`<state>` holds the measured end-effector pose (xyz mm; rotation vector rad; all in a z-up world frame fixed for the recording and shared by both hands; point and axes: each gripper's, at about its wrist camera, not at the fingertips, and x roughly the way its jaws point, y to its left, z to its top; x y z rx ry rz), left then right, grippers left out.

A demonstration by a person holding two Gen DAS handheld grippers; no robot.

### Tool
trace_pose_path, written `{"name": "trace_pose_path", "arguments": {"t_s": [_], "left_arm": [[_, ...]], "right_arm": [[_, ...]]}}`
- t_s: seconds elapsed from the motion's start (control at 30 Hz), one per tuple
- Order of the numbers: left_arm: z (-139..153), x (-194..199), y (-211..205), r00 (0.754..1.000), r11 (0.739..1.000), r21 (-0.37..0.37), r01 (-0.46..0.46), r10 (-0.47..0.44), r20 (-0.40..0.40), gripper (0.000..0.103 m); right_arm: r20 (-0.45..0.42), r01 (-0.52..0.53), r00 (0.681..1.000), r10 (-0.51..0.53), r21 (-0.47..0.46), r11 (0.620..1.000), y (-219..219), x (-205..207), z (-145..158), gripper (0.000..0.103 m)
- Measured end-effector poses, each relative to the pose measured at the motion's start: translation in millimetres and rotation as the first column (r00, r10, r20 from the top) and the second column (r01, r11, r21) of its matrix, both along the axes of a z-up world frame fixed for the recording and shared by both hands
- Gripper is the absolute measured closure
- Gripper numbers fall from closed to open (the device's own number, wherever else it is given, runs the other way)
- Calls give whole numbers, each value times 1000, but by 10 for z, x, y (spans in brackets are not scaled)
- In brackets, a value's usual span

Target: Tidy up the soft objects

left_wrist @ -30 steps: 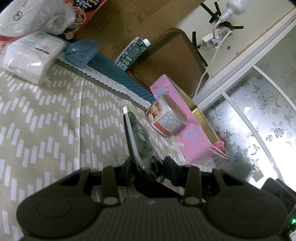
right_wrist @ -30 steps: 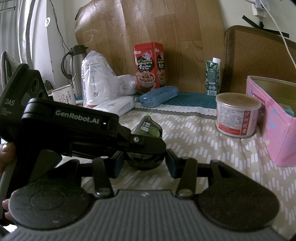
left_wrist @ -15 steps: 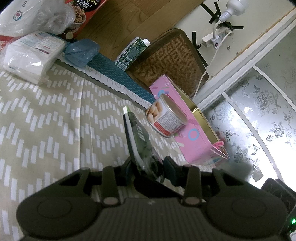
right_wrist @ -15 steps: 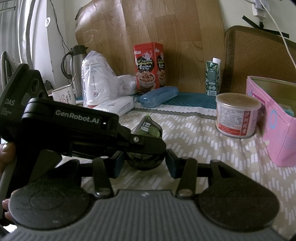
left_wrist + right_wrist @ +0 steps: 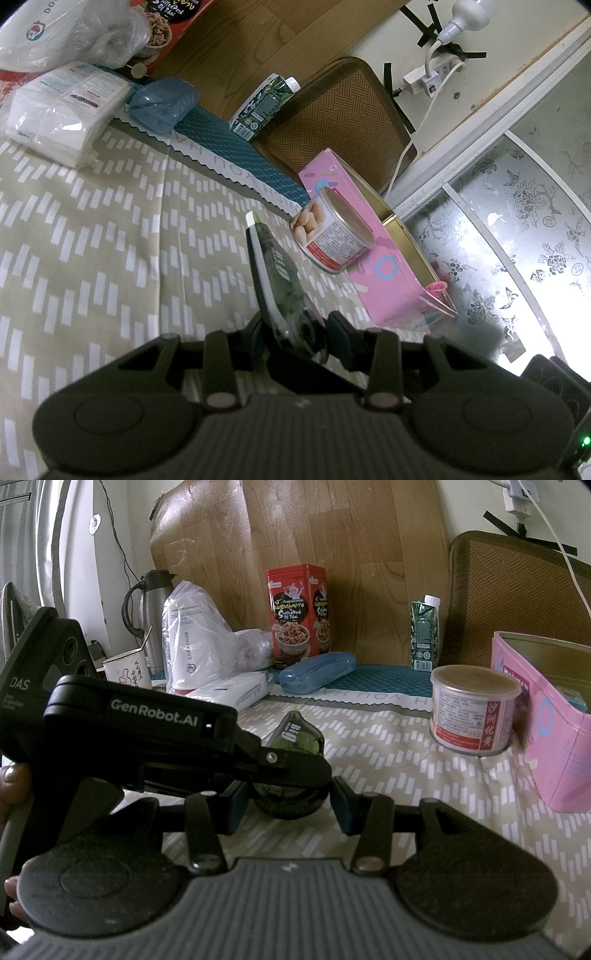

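Note:
My left gripper (image 5: 295, 328) is shut on a dark green correction-tape dispenser (image 5: 275, 273), held edge-up above the patterned tablecloth (image 5: 92, 240). In the right wrist view the same dispenser (image 5: 297, 738) sits under the left gripper's black body (image 5: 166, 734). My right gripper (image 5: 288, 805) is open, its blue pads either side of the dispenser's round lower end without touching it. A white tissue pack (image 5: 62, 107) lies at the far left, also seen in the right wrist view (image 5: 236, 692).
A food can (image 5: 474, 710) stands beside an open pink box (image 5: 554, 731) on the right. At the back are a blue case (image 5: 317, 672), red snack tin (image 5: 297, 613), green carton (image 5: 424, 635), white plastic bag (image 5: 195, 642), cup (image 5: 127, 668) and flask (image 5: 151, 613).

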<state>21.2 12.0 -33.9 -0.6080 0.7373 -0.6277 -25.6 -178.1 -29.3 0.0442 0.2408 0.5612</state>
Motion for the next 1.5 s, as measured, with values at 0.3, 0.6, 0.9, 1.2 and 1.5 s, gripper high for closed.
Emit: {"name": "trace_pose_path", "arguments": {"t_s": [0.3,0.6,0.9,1.2,1.5], "left_arm": [[3,-2,1,1000,1000,-1,3,-3,1,67],[0,2,1,1000,1000,-1,3,-3,1,67],[35,-22,-18,1000,1000,13,3,-4,18,67],[321,-97,-218,996,996,86,7,-14,85,66],[787,40,-804,976,986,134,97,-121,182,66]], "right_arm": [[0,1,1000,-1,0,1000,1,-1,0,52],[1,1,1000,-1,0,1000,1,-2,-1,52],[3,1,1000,-1,1,1000,2,-7,1,52],[84,29,996,-31,27,999,-64,-109,63,52],[199,121,970,-136,87,989,-500,-222,256,52]]}}
